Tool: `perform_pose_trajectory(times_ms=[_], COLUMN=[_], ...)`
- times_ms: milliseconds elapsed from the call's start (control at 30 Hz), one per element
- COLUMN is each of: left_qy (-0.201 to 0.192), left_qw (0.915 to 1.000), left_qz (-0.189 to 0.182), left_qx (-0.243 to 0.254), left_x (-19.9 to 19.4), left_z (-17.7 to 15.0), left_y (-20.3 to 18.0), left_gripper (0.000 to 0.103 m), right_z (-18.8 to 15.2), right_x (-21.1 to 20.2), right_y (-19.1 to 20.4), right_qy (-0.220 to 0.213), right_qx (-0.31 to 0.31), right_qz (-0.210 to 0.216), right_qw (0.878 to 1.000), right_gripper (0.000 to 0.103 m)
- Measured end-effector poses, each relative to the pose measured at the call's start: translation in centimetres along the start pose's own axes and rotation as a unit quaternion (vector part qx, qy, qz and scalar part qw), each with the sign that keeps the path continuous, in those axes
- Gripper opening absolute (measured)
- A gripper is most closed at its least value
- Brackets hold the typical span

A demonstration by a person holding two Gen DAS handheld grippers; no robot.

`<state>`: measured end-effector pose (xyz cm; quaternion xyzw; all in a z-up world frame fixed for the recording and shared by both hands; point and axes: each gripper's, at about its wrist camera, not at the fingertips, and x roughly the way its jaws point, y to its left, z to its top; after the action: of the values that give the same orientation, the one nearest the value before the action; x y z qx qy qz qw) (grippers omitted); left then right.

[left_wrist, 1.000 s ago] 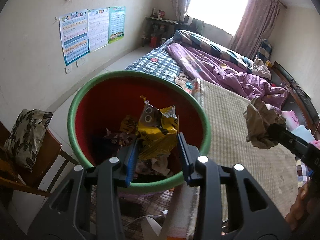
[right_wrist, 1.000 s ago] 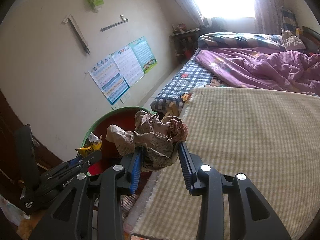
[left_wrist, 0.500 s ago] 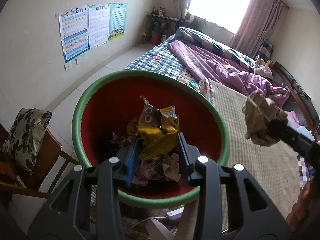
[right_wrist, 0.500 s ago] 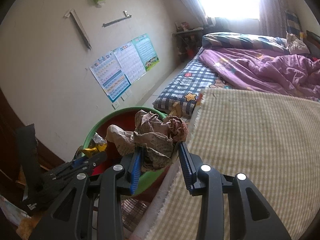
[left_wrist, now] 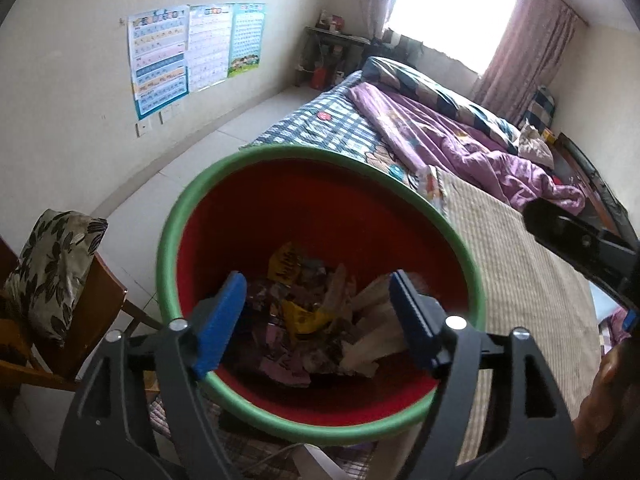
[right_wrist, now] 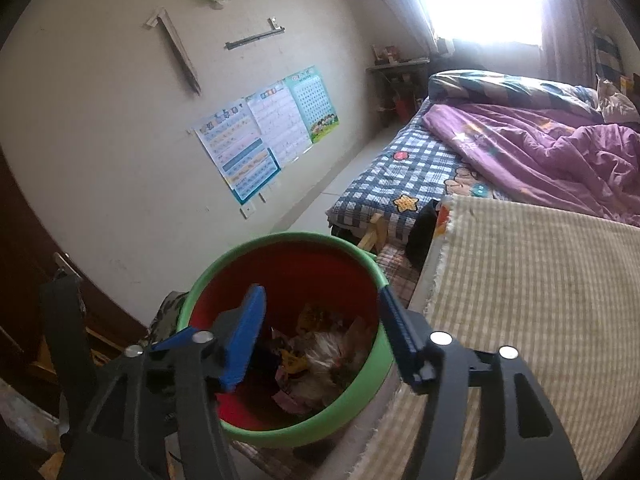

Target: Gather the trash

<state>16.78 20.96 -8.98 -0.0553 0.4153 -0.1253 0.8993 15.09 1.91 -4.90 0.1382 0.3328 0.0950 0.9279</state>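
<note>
While no writing is reading clearly, the left gripper [left_wrist: 316, 320] and right gripper [right_wrist: 320, 338], jaws just widened (nothing between), are hovering over one bin [left_wrist: 176, 216]; three posters [left_wrist: 192, 48] are hanging.

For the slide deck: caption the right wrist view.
Right gripper open above the green-rimmed red bin, crumpled paper now among the wrappers inside.

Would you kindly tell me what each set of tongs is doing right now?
Left tongs: open, just opened, empty, over the bin.
Right tongs: open, just opened, empty.
</note>
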Motion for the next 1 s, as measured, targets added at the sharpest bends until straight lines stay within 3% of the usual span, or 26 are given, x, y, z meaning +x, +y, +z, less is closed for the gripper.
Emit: perform_pose_trajectory(times_ms=[167,300,400,567,867,1000], left_qy=[-0.026,-0.066,-0.097,-0.140,-0.174,-0.187], left_qw=[0.9995,0.9971,0.9938,0.9853,0.9761,0.9729], left_qz=[0.016,0.037,0.053,0.097,0.127,0.133], left_qx=[-0.009,-0.008,-0.009,0.001,-0.028,-0.027], left_x=[-1.0,-2.5,-4.0,-7.1,-11.9,-13.3], left_z=[0.3,0.3,0.2,-0.5,-4.2,-5.9], left_y=[0.1,-1.0,-2.3,-4.7,-10.5,-13.4], left_gripper=[0.080,0.094,0.097,0.097,0.097,0.097], right_z=[0.1,0.0,-0.3,-1.1,-2.8,-4.1], right_x=[-1.6,-3.5,-5.6,-10.1,-18.0,-21.4], right_y=[-0.3,-1.1,-1.9,-3.9,-7.9,-10.4], right_qy=[-0.030,-0.049,-0.066,-0.111,-0.174,-0.228], right_qx=[-0.001,-0.001,-0.006,-0.022,-0.051,-0.050], right_qz=[-0.003,0.000,-0.007,0.000,0.011,0.006], right_qw=[1.000,0.999,0.998,0.994,0.983,0.972], right_gripper=[0.075,0.086,0.091,0.094,0.096,0.096])
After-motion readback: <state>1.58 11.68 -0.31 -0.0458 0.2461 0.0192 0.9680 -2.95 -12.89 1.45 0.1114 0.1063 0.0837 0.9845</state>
